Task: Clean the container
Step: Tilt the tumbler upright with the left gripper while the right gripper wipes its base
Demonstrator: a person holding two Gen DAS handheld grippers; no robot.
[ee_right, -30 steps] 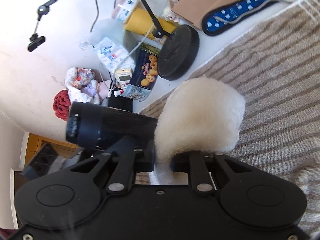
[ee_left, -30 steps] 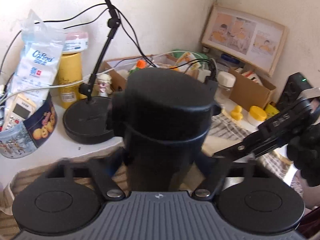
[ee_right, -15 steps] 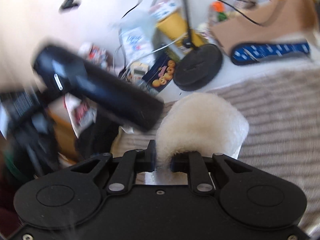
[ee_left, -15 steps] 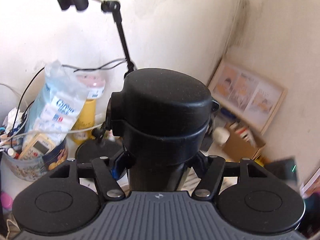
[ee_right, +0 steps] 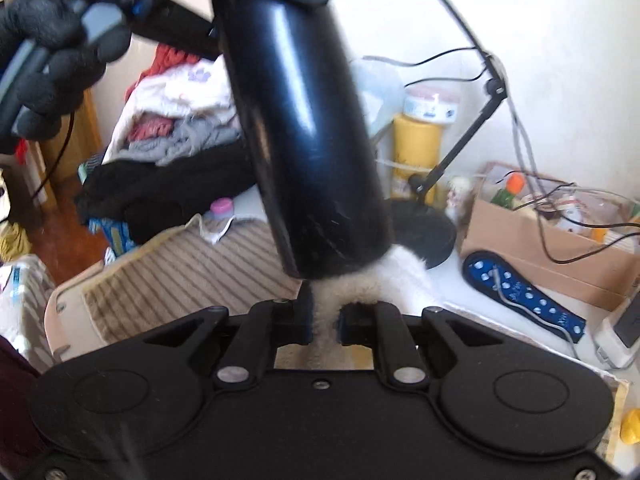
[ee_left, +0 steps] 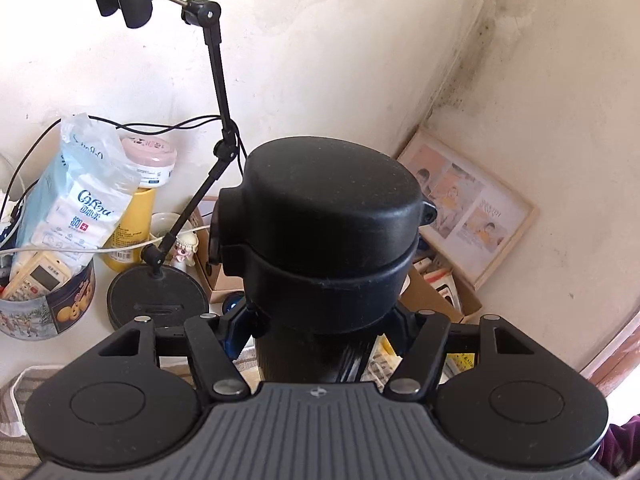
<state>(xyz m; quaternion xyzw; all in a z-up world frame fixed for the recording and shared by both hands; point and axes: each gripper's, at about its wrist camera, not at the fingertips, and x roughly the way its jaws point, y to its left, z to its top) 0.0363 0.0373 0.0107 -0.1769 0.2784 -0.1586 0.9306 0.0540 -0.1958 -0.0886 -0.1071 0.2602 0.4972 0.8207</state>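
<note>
The left hand-held gripper (ee_left: 320, 320) squeezes a black bottle (ee_left: 324, 236) from both sides. The bottle stands up with its lid on and fills the middle of the view. Behind it on the desk (ee_left: 96, 320) is a black stand (ee_left: 158, 300) with a thin arm. A cookie tin (ee_left: 44, 304) sits to the left, with a yellow bottle (ee_left: 128, 232) near it. A picture (ee_left: 464, 208) leans on the wall at the right.

The left wrist camera looks along its fingers, slightly upward toward the wall corner, with the black flask (ee_left: 324, 240) very close, filling the centre. The right wrist camera faces the cluttered desk from low and near the flask's bottom end. Both views share the flask, the yellow bottle (ee_right: 416, 148) and the stand (ee_left: 218, 76)
</note>
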